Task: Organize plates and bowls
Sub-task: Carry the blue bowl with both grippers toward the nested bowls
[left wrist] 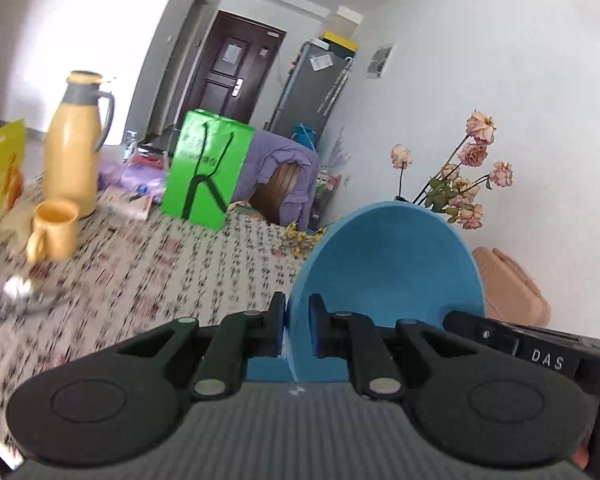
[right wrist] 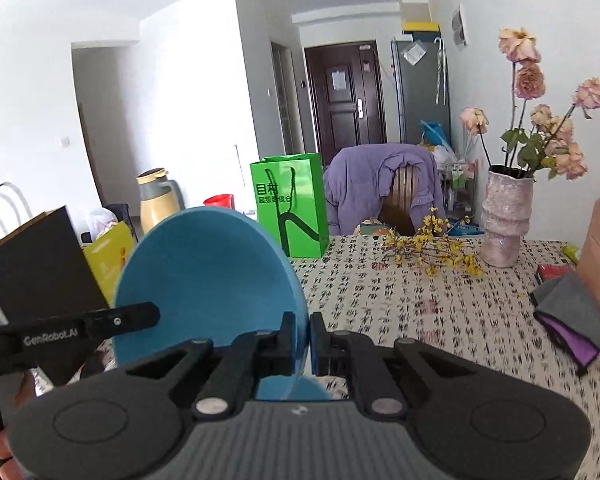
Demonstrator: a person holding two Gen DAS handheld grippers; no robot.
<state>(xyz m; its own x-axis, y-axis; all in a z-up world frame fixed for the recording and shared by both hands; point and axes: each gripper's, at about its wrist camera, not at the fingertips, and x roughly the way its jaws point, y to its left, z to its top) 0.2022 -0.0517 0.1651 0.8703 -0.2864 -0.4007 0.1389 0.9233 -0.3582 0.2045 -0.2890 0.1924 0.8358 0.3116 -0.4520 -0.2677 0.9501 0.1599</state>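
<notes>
black left gripper and right gripper, grey ribbed bodies, silver screws, seemingly blue-padded fingers.

Table covered by a white cloth with dark and red print. Standing on it: 1 green paper bag, 1 yellow flask, 1 yellow mug and 1 pink vase. Lying on it: yellow flower sprigs beside the vase and a grey-purple cloth near its right edge.

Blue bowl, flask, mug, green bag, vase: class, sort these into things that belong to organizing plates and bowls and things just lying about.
Belongs to the job:
blue bowl, clamped at its rim by left gripper and right gripper

Just lying about:
flask
mug
green bag
vase
</notes>
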